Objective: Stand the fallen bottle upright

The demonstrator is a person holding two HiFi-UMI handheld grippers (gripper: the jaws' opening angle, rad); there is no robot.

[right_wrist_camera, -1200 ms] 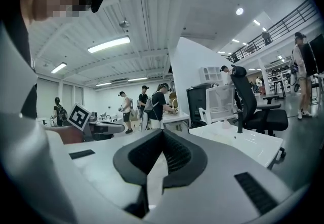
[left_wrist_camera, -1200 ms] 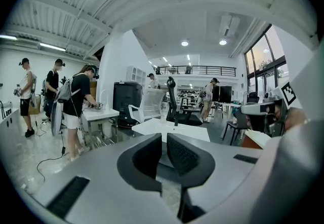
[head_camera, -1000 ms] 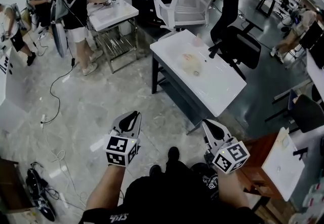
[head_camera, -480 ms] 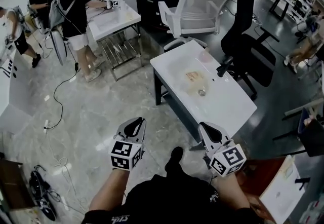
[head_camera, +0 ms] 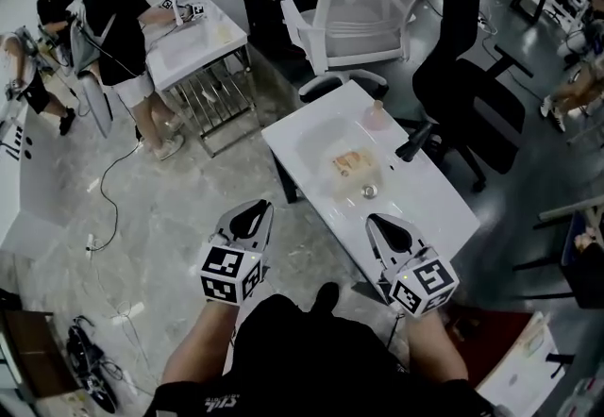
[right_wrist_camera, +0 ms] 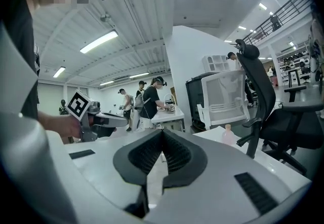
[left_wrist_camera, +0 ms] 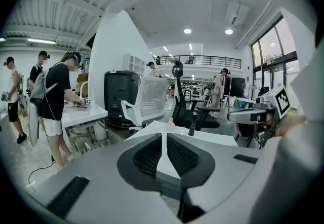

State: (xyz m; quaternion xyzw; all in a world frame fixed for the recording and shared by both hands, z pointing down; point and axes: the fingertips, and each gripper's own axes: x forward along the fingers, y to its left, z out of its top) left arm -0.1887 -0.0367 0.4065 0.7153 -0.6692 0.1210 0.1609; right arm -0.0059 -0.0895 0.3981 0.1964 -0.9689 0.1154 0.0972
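Note:
A clear bottle with an orange label (head_camera: 351,162) lies on its side in the middle of the white table (head_camera: 425,203). A small pink bottle (head_camera: 377,113) stands upright near the table's far edge, and it also shows in the right gripper view (right_wrist_camera: 228,134). My left gripper (head_camera: 257,207) is shut and empty over the floor, short of the table's near left side. My right gripper (head_camera: 377,219) is shut and empty at the table's near edge, a little short of the fallen bottle. In both gripper views (left_wrist_camera: 164,135) (right_wrist_camera: 162,132) the jaws meet with nothing between them.
A black office chair (head_camera: 467,90) stands against the table's far right side, with a white chair (head_camera: 363,14) behind it. To the left, a person (head_camera: 113,14) works at a second white table (head_camera: 193,40). Cables (head_camera: 99,217) trail across the marble floor.
I have walked toward the white table with both grippers. The table and fallen bottle now lie closer, and the right gripper has reached the near edge. Both stay shut.

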